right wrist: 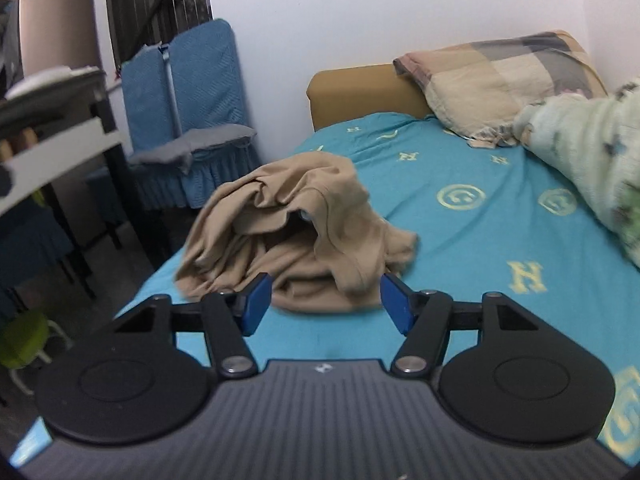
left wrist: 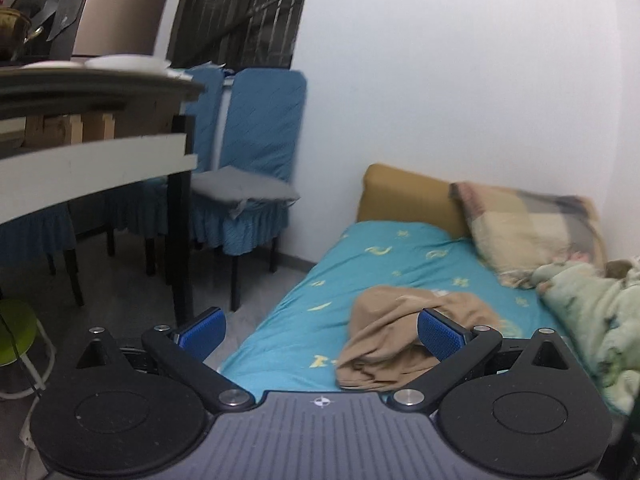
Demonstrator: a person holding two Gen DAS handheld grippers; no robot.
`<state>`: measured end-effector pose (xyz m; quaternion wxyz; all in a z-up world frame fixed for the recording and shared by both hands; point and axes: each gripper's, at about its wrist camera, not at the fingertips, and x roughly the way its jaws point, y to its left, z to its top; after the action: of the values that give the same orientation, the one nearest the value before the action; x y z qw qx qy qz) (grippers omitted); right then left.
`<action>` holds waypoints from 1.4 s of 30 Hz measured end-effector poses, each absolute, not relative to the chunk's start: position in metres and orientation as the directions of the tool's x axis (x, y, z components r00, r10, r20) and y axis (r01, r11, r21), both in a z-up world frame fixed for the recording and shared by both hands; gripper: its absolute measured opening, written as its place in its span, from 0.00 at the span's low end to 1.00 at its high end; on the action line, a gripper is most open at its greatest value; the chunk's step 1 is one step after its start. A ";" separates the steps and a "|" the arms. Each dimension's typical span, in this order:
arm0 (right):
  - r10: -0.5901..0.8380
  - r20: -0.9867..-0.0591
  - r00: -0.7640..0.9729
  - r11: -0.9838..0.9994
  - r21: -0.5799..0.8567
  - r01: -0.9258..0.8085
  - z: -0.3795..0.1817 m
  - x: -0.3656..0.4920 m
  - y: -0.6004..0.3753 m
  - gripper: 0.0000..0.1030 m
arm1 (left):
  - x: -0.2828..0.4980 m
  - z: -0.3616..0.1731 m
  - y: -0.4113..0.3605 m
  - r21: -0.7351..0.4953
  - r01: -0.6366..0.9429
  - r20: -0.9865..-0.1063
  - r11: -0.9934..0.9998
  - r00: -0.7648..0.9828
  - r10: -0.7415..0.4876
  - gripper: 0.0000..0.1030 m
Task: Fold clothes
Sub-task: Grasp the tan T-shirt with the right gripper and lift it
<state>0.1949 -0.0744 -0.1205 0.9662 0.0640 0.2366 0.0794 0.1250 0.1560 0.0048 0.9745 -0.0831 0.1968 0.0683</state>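
A crumpled tan garment (right wrist: 296, 224) lies in a heap on the turquoise bed sheet (right wrist: 480, 216), near the bed's left edge. My right gripper (right wrist: 325, 304) hovers just in front of the heap, its blue pads (right wrist: 256, 304) apart, with only the garment's near edge showing between them and nothing pressed. In the left wrist view the same tan garment (left wrist: 384, 344) lies ahead and to the right. My left gripper (left wrist: 320, 336) is open wide, its right pad (left wrist: 440, 336) in front of the cloth and its left pad (left wrist: 200, 332) over the floor beside the bed.
A patchwork pillow (right wrist: 500, 80) and a pale green blanket (right wrist: 592, 152) sit at the bed's far right. A mustard headboard (left wrist: 404, 196) stands against the white wall. Left of the bed are blue-covered chairs (left wrist: 256, 160), a table (left wrist: 92, 120) and a green stool (left wrist: 16, 332).
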 end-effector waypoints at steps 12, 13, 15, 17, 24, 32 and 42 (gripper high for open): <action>0.192 -0.357 0.914 0.977 0.153 -0.146 -0.079 0.228 -0.092 0.06 | 0.168 -0.049 0.157 -0.235 -0.039 -0.460 0.971 0.885 -0.076 1.00; 0.200 -0.345 0.917 0.976 0.151 -0.156 -0.071 0.218 -0.096 0.06 | 0.166 -0.049 0.153 -0.233 -0.004 -0.454 0.972 0.885 -0.106 1.00; 0.212 -0.316 0.925 0.974 0.150 -0.172 -0.053 0.193 -0.104 0.06 | 0.162 -0.048 0.143 -0.228 0.077 -0.442 0.971 0.880 -0.174 1.00; 0.224 -0.282 0.933 0.970 0.154 -0.186 -0.036 0.168 -0.114 0.06 | 0.157 -0.046 0.133 -0.222 0.158 -0.428 0.962 0.871 -0.242 1.00; 0.247 -0.139 0.959 0.951 0.227 -0.212 -0.003 0.072 -0.155 0.06 | 0.113 -0.034 0.100 -0.238 0.361 -0.359 0.902 0.830 -0.427 1.00; 0.281 -0.143 0.949 0.926 0.301 -0.229 0.010 0.037 -0.197 0.06 | 0.037 -0.027 0.041 -0.214 0.511 -0.399 0.833 0.732 -0.552 0.97; 0.337 -0.074 0.939 0.869 0.408 -0.280 0.008 0.026 -0.239 0.06 | 0.063 -0.084 -0.059 0.092 0.529 -0.600 0.844 0.706 -0.377 0.58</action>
<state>0.0263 -0.2394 0.0078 0.9641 0.1998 0.0714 0.1598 0.0633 -0.0585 -0.0843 0.9143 0.1296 0.2932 -0.2475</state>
